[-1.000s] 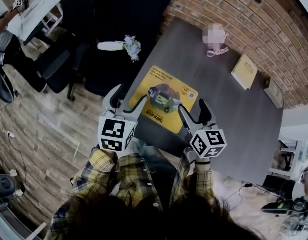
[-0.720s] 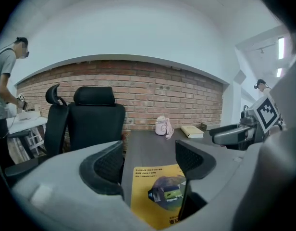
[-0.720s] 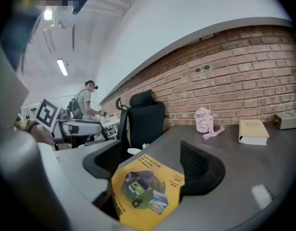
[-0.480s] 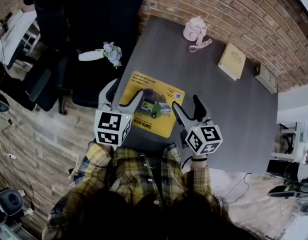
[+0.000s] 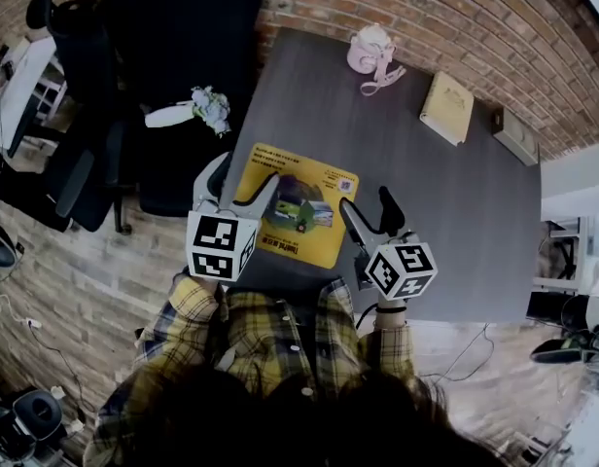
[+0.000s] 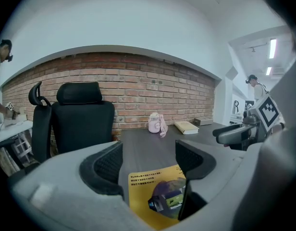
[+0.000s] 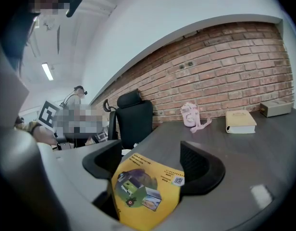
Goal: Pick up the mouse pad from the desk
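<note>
— Near left corner of the tabletop: yellow mouse pad lying flat, left edge close to the tabletop's left edge, near edge close to its near edge. Left gripper hovers over the pad's left margin with its jaws spread wide. Nothing is pinched; the pad only shows beyond them. Right gripper is just off the pad's right edge, equally wide, empty. Pad not lifted yet.

— How would you take it, thin and flat as it is?

— Judgement only. A flat sheet gives no purchase from above. I would nudge it leftward until its margin overhangs the tabletop's left edge, then bring one jaw under and one over and close on that margin. The right gripper could press lightly on the opposite side to stop it skating. Risk: held by one edge it will likely flop, so bite well in along the edge and not at a corner tip.

— Containers?

— Far edge: pink bottle with a strap, looks closed, contents not visible. Toward the far right corner: small box, contents not visible either. A book lies between the two. All are well apart from the pad, and nothing stands on it. Black chair sits off the left edge.
</note>
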